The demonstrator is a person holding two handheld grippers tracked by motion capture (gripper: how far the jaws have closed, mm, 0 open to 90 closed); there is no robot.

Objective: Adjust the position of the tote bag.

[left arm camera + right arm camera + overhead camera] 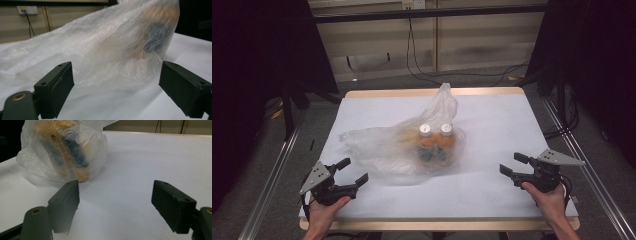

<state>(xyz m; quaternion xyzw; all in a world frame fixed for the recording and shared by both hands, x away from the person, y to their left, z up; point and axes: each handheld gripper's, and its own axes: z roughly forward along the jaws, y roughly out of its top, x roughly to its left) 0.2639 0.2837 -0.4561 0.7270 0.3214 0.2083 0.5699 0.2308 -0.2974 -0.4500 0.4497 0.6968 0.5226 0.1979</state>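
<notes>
Plastic bag (404, 147) lies mid-table, two orange bottles (437, 141) inside, caps toward far edge. Left claw (351, 172) released, near front-left corner, just beside bag. Right claw (513, 165) released, near right edge, well apart. Best play: pinch loose film only, clear of bottles, lift slowly.

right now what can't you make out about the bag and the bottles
- Bottle labels: high view, blurred by the cloudy plastic bag and too small to read.
- Bottle caps: left gripper view, cut off by the top edge.
- Bag opening: right gripper view, cut off at the top edge.
</notes>
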